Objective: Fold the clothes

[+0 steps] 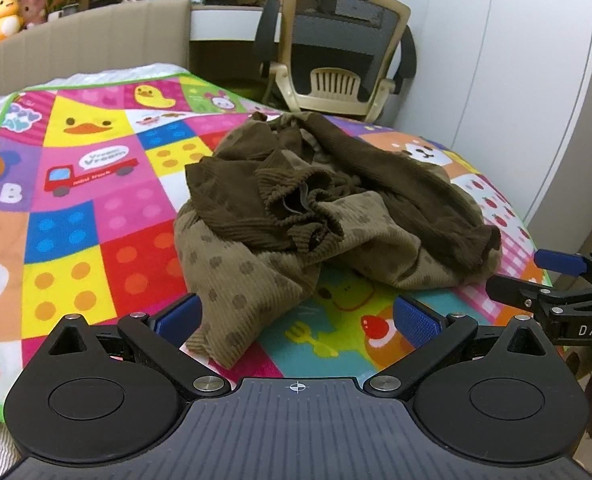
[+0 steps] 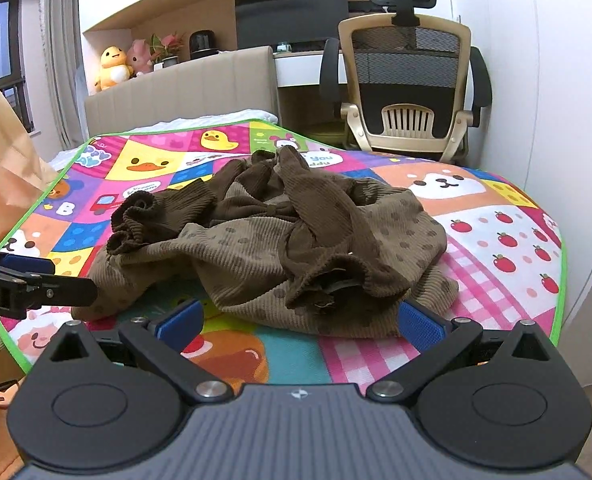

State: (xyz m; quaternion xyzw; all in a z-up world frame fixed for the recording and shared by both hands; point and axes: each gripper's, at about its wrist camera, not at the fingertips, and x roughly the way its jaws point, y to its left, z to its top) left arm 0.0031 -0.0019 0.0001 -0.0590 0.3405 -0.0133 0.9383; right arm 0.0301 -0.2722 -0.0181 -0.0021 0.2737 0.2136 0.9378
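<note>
On mat [image 1: 75, 240], one crumpled garment [image 1: 316, 208], two grippers

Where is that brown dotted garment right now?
The brown dotted garment lies crumpled on the colourful play mat, just ahead of both open grippers, in front of the office chair.

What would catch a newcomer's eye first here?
The crumpled brown dotted garment heaped mid-mat, unfolded. Under it, the loud cartoon play mat covering the bed. Both the left gripper and the right gripper are open at the garment's near edge, holding nothing.
</note>
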